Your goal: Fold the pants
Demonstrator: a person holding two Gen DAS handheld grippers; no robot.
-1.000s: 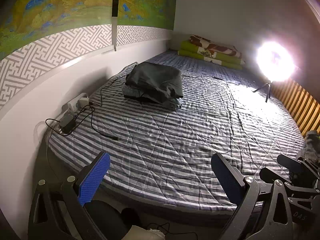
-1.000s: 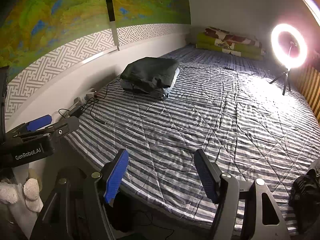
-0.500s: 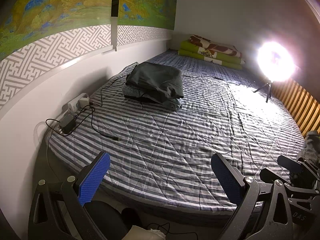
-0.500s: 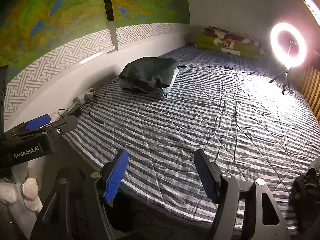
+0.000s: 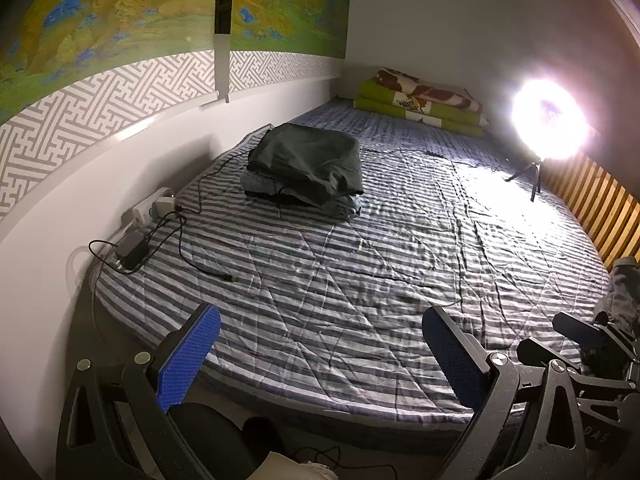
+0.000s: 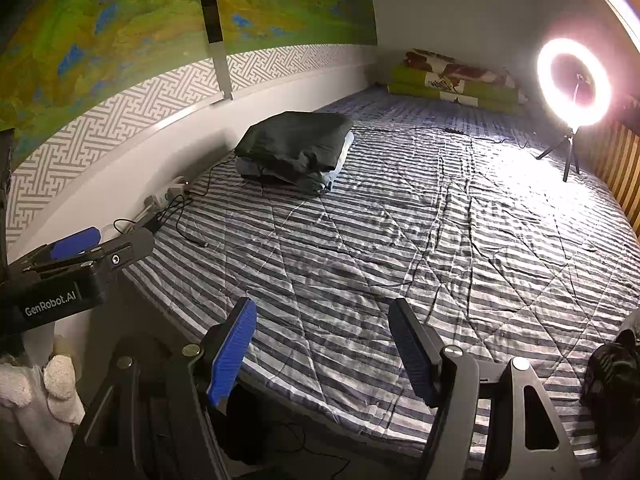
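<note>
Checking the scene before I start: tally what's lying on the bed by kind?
Folded clothes stack: 1
Folded bedding pile: 1
Ring light: 1
Power strip: 1
Charger brick: 1
Total: 5

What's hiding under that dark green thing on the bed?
Under the dark green folded cloth lies more folded clothing, greyish, with only its edges showing. The rest of the pile is covered, so what it is cannot be seen.

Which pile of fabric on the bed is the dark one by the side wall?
The stack of folded garments, dark green-grey, beside the patterned wall. The other pile, the green bedding, lies bright at the far end.
</note>
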